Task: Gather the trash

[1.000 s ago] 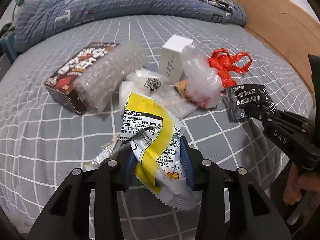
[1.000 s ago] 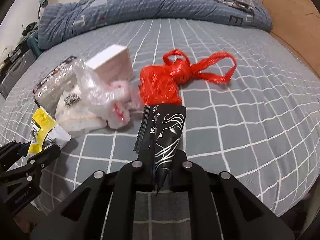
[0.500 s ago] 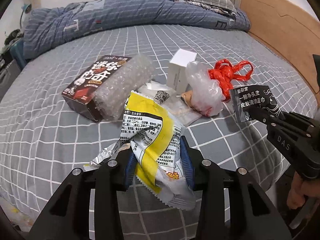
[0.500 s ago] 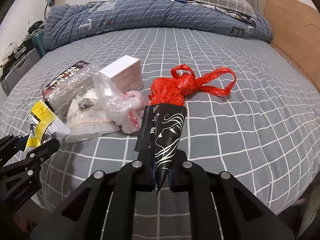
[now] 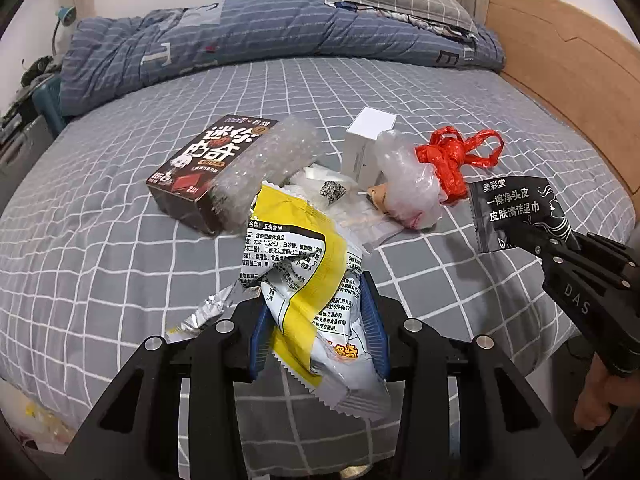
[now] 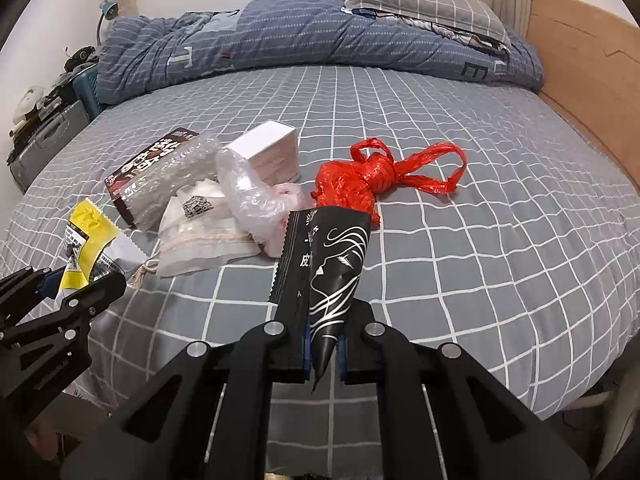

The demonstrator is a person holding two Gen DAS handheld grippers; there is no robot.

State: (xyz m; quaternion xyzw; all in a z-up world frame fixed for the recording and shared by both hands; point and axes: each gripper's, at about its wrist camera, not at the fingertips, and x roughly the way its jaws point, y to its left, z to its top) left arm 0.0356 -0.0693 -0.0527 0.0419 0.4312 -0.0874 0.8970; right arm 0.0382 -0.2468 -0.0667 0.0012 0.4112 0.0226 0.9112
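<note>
Left tongs [image 5: 316, 336] pinch a yellow snack wrapper [image 5: 296, 276], right tongs [image 6: 322, 344] a black wipe sachet [image 6: 328, 264]; the dark box [image 5: 200, 172], white box [image 5: 366, 144], red bag [image 5: 452, 160] and clear plastics [image 5: 408, 184] remain on the bed [image 5: 100, 240].

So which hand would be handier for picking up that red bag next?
Probably the right. The red bag lies just beyond the right claw, while the left claw sits farther off. Both are full, though: black packet right, yellow wrapper left.

Bubble wrap [image 5: 264, 172] on box [image 5: 200, 168]

Black tool [image 5: 316, 320] arms, blue pads [image 5: 256, 344], silver screws (lettering "DAS")
</note>
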